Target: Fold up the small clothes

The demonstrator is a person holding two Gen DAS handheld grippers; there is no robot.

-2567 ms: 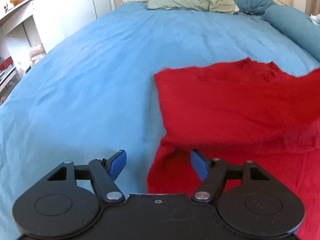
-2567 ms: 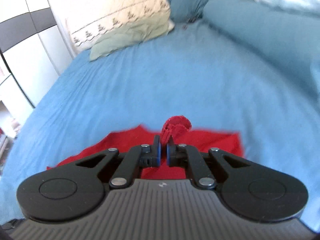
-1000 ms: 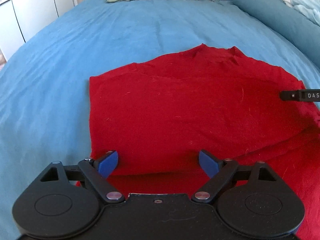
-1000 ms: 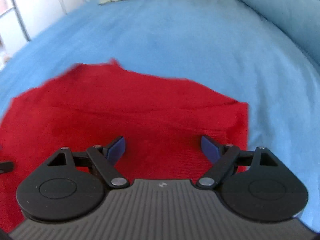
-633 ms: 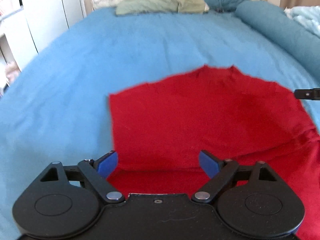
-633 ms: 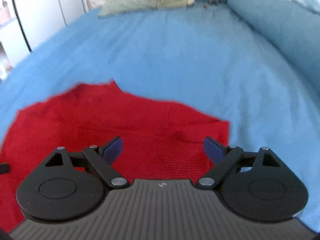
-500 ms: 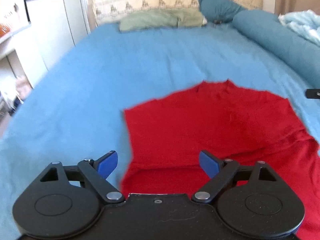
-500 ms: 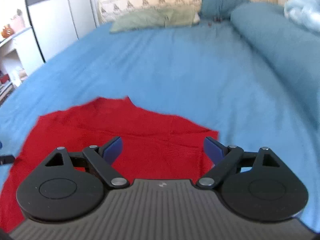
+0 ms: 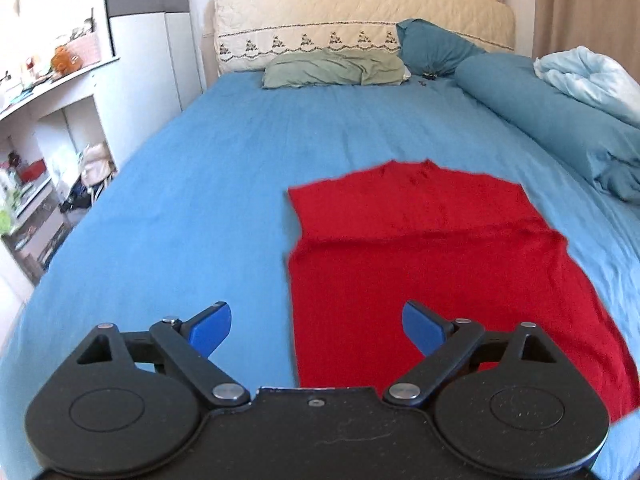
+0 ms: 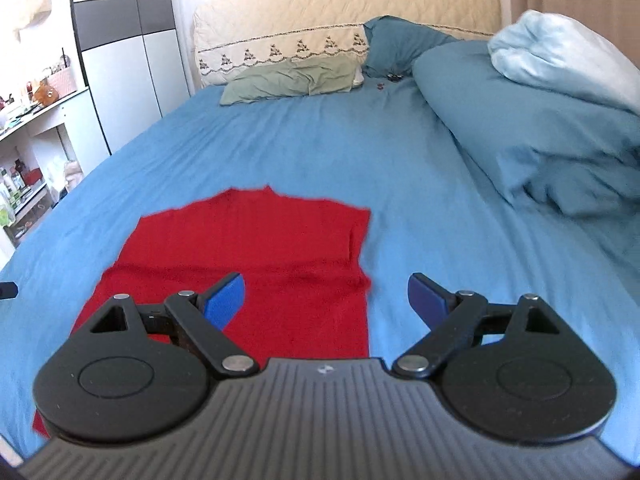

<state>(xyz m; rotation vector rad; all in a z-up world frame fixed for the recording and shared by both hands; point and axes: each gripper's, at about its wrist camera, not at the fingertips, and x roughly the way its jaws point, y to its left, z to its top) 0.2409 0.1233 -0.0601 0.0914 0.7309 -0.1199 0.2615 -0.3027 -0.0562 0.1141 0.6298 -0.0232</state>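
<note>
A red knit garment (image 9: 432, 240) lies flat on the blue bed sheet (image 9: 200, 200), with its far part folded over the near part. It also shows in the right wrist view (image 10: 256, 256). My left gripper (image 9: 316, 326) is open and empty, raised above the garment's near left edge. My right gripper (image 10: 326, 296) is open and empty, raised above the garment's near right edge. The tip of the left gripper (image 10: 8, 290) shows at the left edge of the right wrist view.
A green pillow (image 9: 332, 68) and a teal pillow (image 9: 432, 46) lie by the cream headboard (image 9: 360, 12). A rolled teal duvet (image 9: 560, 128) and a pale blue blanket (image 10: 560, 60) line the right side. White shelves (image 9: 36, 128) stand to the left.
The right gripper let go of the red garment after folding it over and opened. Both grippers have pulled back and risen, so more of the bed and the room shows.
</note>
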